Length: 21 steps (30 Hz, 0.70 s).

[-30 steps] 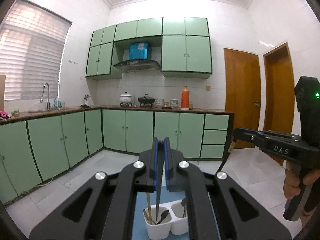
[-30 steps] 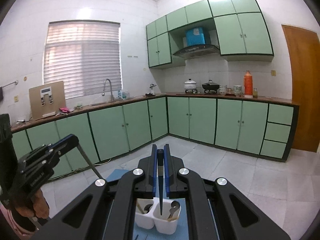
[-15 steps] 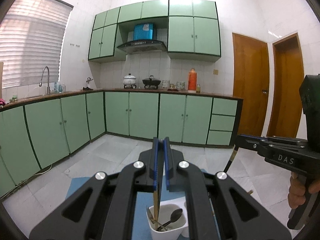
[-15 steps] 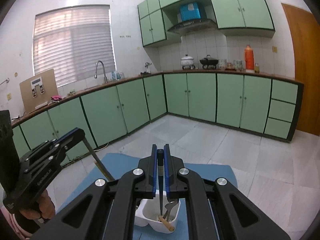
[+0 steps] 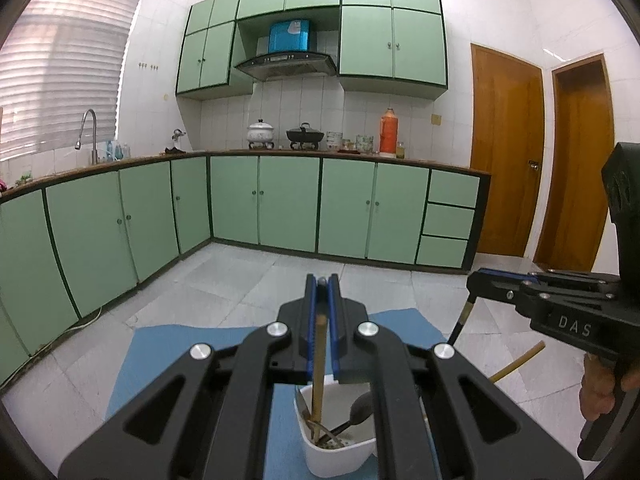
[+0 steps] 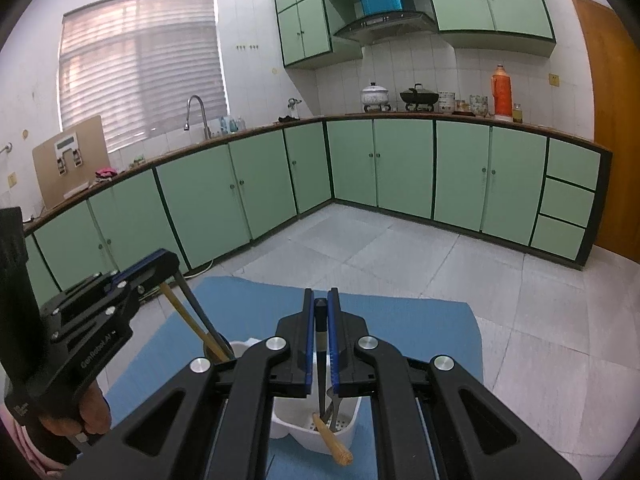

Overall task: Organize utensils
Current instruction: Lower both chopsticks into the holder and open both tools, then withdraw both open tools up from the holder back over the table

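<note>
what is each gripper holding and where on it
Left gripper: bamboo chopstick, near its top end. Right gripper: black utensil handle, near its top.

White holder (image 5: 340, 454) base cut off below

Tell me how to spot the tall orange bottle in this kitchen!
Find the long brown countertop above the green cabinets, and follow it toward the wooden doors. The orange bottle stands near that end, right of the black pot. It is the tallest thing there and the only bright orange one.

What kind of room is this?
A home kitchen, most likely: pale green cupboards, a silver curved tap by the window, and a white lidded pot under the black range hood.
</note>
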Each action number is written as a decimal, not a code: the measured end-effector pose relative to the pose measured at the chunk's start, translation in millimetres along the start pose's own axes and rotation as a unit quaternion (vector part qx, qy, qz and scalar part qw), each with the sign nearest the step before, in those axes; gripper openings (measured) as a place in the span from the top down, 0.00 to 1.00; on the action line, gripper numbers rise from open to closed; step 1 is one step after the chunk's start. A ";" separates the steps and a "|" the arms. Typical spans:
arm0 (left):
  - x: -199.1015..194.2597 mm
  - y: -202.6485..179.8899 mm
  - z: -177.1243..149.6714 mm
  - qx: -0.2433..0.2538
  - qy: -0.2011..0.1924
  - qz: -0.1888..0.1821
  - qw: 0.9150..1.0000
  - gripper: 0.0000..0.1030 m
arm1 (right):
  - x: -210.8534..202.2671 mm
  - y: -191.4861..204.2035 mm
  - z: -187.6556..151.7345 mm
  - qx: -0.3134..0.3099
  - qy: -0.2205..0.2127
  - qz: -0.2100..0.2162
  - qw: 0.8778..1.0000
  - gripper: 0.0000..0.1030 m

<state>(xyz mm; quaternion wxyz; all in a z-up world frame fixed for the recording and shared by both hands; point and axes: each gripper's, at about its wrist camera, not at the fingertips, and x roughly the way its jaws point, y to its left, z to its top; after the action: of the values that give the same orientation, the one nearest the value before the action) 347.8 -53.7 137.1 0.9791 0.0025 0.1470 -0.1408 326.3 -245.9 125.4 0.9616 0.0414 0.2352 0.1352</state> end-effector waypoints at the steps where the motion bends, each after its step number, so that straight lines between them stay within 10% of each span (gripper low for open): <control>1: -0.3 -0.5 0.5 0.003 -0.001 0.001 1.000 0.95 | -0.1 0.6 -0.8 -0.001 -0.001 -0.001 1.000 0.94; 10: -7.9 0.4 -0.2 -0.001 0.003 -0.004 1.000 0.94 | -5.4 0.2 -1.3 -0.003 -0.003 -0.012 1.000 0.93; 21: -26.6 1.6 4.4 -0.010 -0.016 -0.002 1.000 0.68 | -28.1 -9.0 -0.2 0.005 -0.028 -0.029 0.999 0.78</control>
<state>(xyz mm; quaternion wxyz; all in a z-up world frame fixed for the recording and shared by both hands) 325.2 -45.1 149.0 0.9810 -0.0094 0.1324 -0.1414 304.4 -262.4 136.3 0.9711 0.0428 0.2104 0.1045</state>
